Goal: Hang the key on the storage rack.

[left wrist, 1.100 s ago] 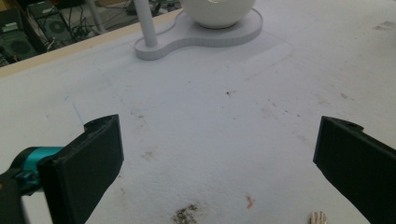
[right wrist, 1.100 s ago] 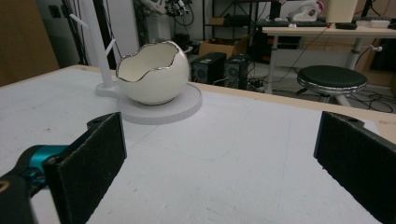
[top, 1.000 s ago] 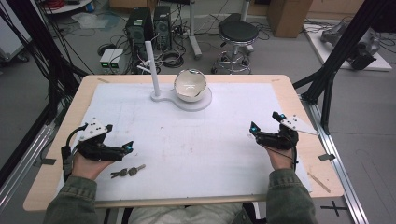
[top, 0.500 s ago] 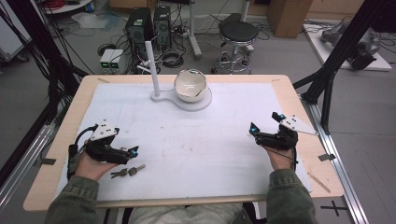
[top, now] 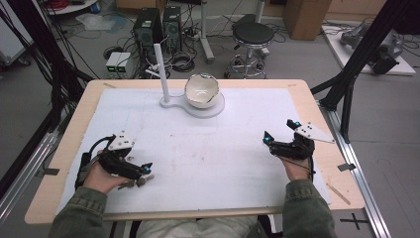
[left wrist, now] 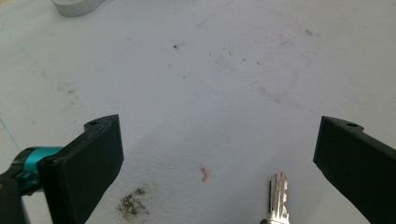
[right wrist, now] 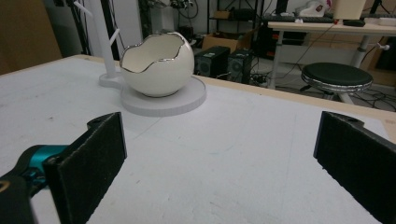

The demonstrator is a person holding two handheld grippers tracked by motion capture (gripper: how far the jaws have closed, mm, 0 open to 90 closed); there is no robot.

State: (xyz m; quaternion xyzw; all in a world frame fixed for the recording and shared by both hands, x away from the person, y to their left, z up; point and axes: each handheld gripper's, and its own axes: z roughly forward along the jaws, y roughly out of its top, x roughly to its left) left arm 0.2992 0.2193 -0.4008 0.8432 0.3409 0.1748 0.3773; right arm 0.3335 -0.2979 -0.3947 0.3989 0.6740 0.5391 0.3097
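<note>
L gripper (left wrist: 219, 163) jaws wide, key (left wrist: 279, 192) at 6 o'clock between them | R gripper (right wrist: 219, 163) agape, idle | step: lower, centre on key blade, close squarely

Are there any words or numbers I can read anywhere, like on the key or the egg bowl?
None can be read.
The key: bare metal blade, no writing visible.
The egg-shaped bowl: plain, no words.
The cardboard boxes on the floor: any print is too small and blurred to read.
</note>
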